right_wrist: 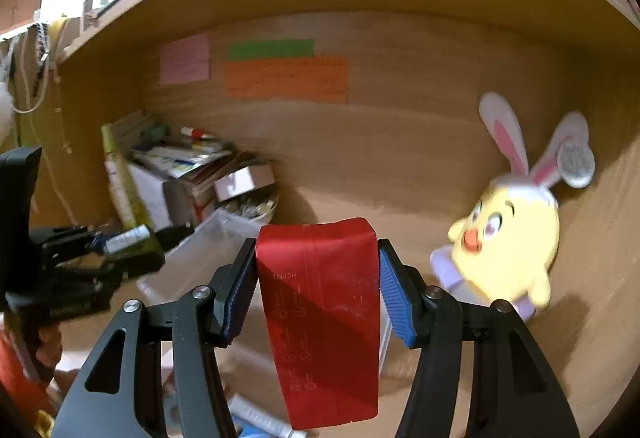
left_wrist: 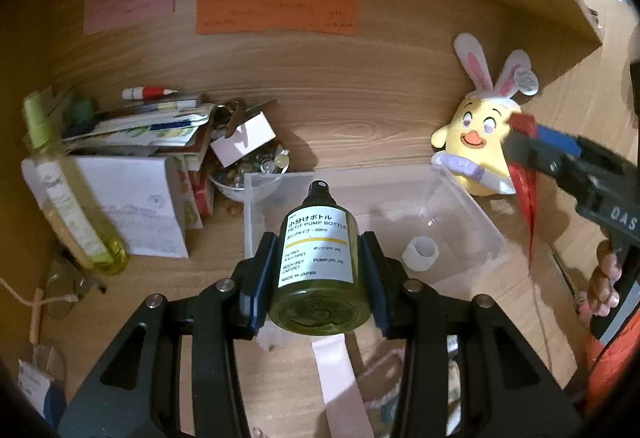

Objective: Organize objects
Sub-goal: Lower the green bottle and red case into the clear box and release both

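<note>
Clearly, in the left wrist view, the left gripper [left_wrist: 316,278] is seen pinching one small green pump bottle [left_wrist: 318,262] by its body, cap pointing forward, held above the near wall of one clear plastic bin [left_wrist: 476,214] that stands on the desk [left_wrist: 360,126] toward its back panel. One small white ring-shaped piece [left_wrist: 420,253] lies inside the bin. The bottle is judged light, rigid and smooth, so a grip across the labelled middle is thought safest against slipping. One tall yellow-green spray bottle [left_wrist: 72,198] leans at the desk's left side, beside one white box [left_wrist: 136,206] under a pile of papers, and one bowl of beads [left_wrist: 248,174] sits just behind the bin's left corner. One yellow chick plush with rabbit ears [left_wrist: 480,146] rests near the right edge. The right gripper [left_wrist: 516,146] enters from the right with something red.

In the right wrist view, the right gripper [right_wrist: 318,278] is closed on one red pouch [right_wrist: 320,318], which is clamped near its upper end while the rest hangs down. It is judged soft, thin and light, likely to fold. The bin [right_wrist: 208,250] lies ahead to the left, the plush [right_wrist: 508,238] to the right, and three coloured notes [right_wrist: 286,80] are stuck on the back panel.
</note>
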Available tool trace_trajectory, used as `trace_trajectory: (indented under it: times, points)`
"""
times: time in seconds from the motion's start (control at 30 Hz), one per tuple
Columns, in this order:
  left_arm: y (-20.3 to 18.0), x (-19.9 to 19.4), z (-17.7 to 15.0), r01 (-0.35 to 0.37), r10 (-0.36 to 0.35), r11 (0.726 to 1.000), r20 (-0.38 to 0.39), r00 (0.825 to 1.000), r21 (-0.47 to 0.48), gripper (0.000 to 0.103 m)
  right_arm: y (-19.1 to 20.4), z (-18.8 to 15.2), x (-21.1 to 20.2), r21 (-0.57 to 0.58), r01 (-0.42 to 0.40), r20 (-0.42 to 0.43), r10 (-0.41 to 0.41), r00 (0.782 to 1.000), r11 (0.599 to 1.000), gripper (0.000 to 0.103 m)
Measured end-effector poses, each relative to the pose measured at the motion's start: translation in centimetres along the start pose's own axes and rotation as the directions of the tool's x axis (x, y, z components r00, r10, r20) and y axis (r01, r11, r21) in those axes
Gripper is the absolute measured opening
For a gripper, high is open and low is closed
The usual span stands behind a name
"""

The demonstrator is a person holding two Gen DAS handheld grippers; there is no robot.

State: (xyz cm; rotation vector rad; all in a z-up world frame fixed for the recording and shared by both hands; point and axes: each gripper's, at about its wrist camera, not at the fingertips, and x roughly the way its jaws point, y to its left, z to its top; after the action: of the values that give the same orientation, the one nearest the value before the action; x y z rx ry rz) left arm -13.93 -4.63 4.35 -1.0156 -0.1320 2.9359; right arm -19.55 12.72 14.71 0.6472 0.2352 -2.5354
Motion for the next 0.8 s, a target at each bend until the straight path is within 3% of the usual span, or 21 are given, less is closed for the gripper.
trace_trajectory:
  times: [0.2, 0.37, 0.5, 0.8]
  points:
    - [-0.1, 2.8, 1.2, -0.006, 0.006, 1.0, -0.036, 0.999, 0.006, 0.041, 0.2, 0.8, 4.1, -0.006, 0.038, -0.024, -0.038, 0.999, 0.999, 0.054]
    - [-0.2, 5.4, 1.5, -0.013, 0.015, 1.0, -0.081, 0.997, 0.025, 0.041, 0.5, 0.0, 7.7, 0.004, -0.003, -0.117, 0.004, 0.993, 1.0, 0.054]
    - [-0.1, 7.4, 1.2, 0.003, 0.0, 1.0, -0.135, 0.991, 0.02, 0.041, 1.1, -1.2, 10.0, 0.011, -0.055, -0.206, 0.056, 0.977, 0.998, 0.054]
    - [-0.2, 8.3, 0.6, 0.04, -0.033, 0.999, -0.17, 0.985, 0.036, 0.041, 1.9, -3.2, 13.1, 0.02, -0.113, -0.355, 0.112, 0.928, 0.993, 0.055]
